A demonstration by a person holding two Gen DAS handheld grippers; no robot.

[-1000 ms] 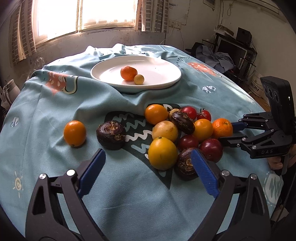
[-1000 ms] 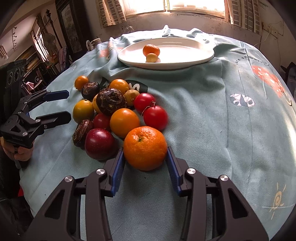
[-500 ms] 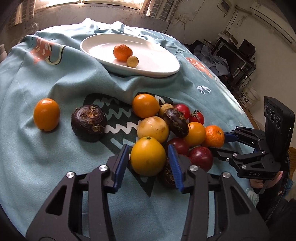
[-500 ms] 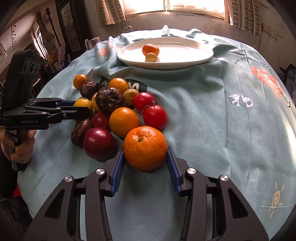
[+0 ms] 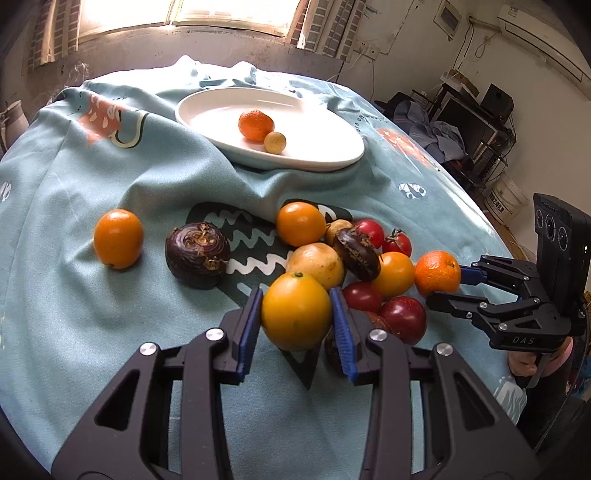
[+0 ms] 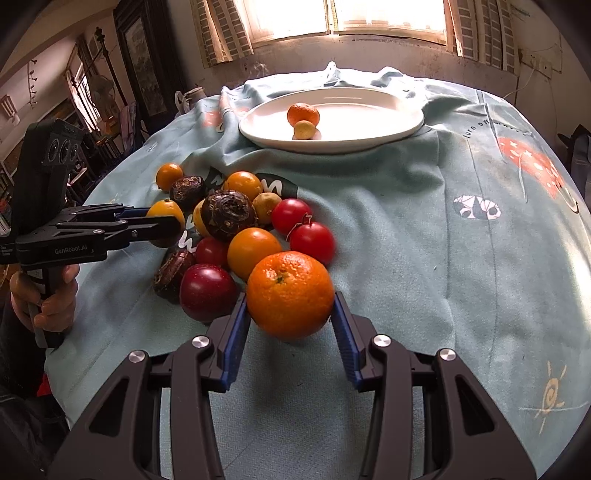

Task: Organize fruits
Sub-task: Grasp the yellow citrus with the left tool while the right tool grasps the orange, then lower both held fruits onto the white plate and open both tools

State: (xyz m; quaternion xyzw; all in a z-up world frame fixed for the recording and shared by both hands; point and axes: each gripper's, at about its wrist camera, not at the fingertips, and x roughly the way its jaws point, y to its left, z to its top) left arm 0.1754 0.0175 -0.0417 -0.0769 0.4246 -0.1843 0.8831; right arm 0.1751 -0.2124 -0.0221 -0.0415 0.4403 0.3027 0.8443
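Observation:
A pile of fruit lies on a light blue tablecloth (image 5: 92,314): red tomatoes (image 5: 397,243), dark purple fruits (image 5: 356,253) and yellow-orange ones. My left gripper (image 5: 296,295) is closing, and its blue pads press both sides of a yellow-orange fruit (image 5: 295,321) at the pile's near edge. My right gripper (image 6: 290,306) is shut on a rough-skinned orange (image 6: 288,284) at the pile's other side. Farther back stands a white plate (image 5: 332,155) holding a small mandarin (image 5: 255,124) and a small yellowish fruit (image 5: 275,142). In the right wrist view the left gripper (image 6: 166,218) reaches in from the left.
A lone orange fruit (image 5: 118,238) and a dark purple fruit (image 5: 197,254) lie apart to the left of the pile. A hand (image 6: 44,295) grips the left tool's handle. Shelves with clutter (image 5: 476,122) stand past the table's right edge, and a window (image 6: 332,14) behind.
The left gripper, wide open a second ago, has moved in around the yellow-orange fruit and closed on it. The right gripper has kept still on its orange.

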